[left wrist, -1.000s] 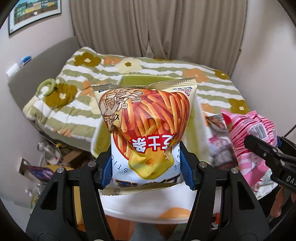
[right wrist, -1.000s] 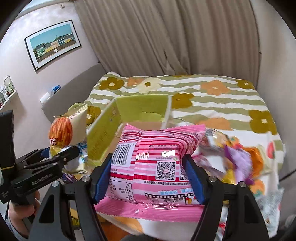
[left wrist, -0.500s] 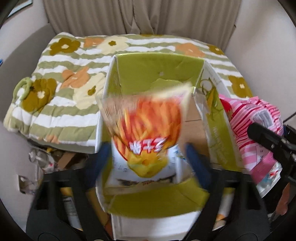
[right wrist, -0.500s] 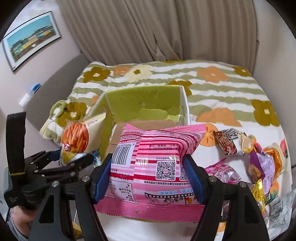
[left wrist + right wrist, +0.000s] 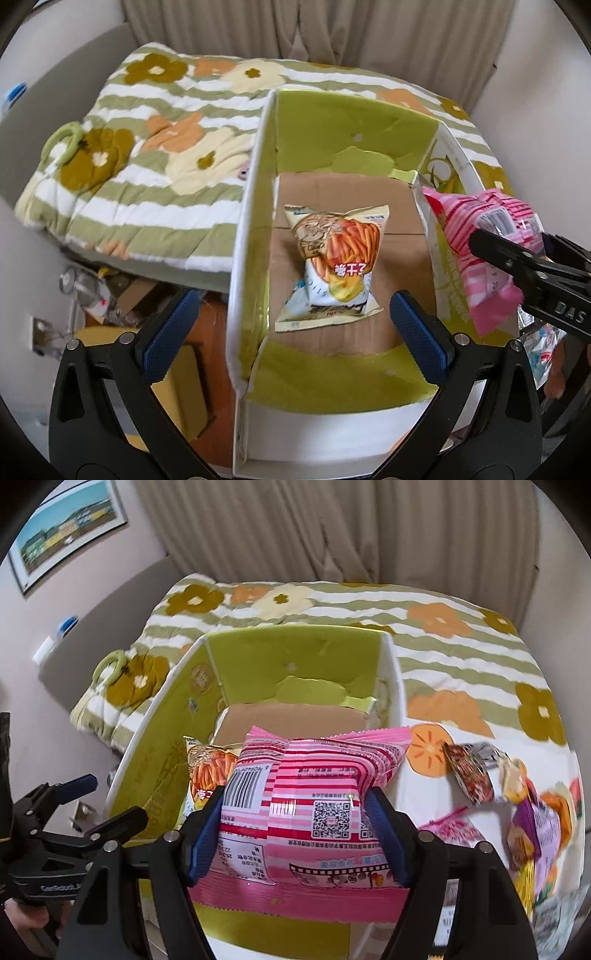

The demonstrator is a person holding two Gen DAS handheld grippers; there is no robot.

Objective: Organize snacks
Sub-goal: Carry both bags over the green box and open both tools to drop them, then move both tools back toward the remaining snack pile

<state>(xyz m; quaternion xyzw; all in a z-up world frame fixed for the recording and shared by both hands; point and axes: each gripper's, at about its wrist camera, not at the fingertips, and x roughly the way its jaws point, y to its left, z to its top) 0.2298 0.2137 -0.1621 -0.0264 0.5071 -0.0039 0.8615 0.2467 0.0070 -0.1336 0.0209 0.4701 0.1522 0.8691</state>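
Observation:
A bag of cheese sticks [image 5: 334,269] lies flat on the brown cardboard floor of the green-lined box [image 5: 255,229]. My left gripper [image 5: 295,332] hovers above it, its jaws still opening wide with nothing pressed between the pads. In the right wrist view the same bag [image 5: 207,771] peeks out from behind a pink striped snack bag [image 5: 303,805]. My right gripper [image 5: 295,830] is shut on that pink bag and holds it over the box's near right corner [image 5: 391,672]. The left wrist view shows the pink bag [image 5: 480,251] at the box's right wall.
The box sits on a bed with a striped flower quilt [image 5: 155,147]. Several loose snack packets [image 5: 517,797] lie on the bed to the right of the box. Left of the box the floor [image 5: 110,295] holds clutter. A person's hand [image 5: 26,919] grips the left tool.
My left gripper has let go of the cheese stick bag, which dropped onto the box floor, and its jaws spread wide. Both grippers moved forward and down over the box; the right keeps its pink bag.

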